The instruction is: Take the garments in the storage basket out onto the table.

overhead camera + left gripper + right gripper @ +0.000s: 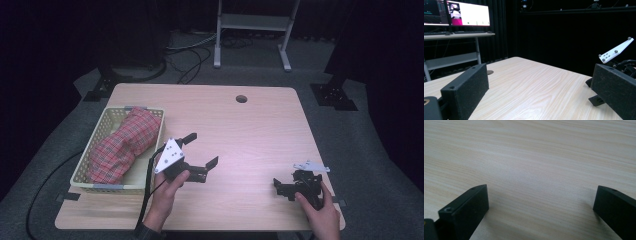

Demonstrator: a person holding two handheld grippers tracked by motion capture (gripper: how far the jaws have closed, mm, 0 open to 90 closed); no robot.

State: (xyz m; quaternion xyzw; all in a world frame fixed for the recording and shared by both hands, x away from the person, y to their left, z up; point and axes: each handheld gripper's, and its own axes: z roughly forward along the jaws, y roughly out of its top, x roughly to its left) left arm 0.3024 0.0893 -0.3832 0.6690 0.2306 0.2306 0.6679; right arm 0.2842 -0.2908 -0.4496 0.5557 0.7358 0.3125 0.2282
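Nearest us, our right gripper (285, 186) rests low on the bare tabletop (250, 130) with its jaws spread wide and empty, and our left gripper (200, 150) hangs just beside the basket (102, 187), jaws likewise apart and holding nothing. The red plaid cloth (122, 145) lies bunched inside that basket. To reach it well, we judge we should turn the left gripper toward the basket, come down over its rim, and pinch a raised fold.

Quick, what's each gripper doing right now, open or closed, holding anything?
Left gripper: open, holding nothing, beside the basket.
Right gripper: open, holding nothing, over bare table.
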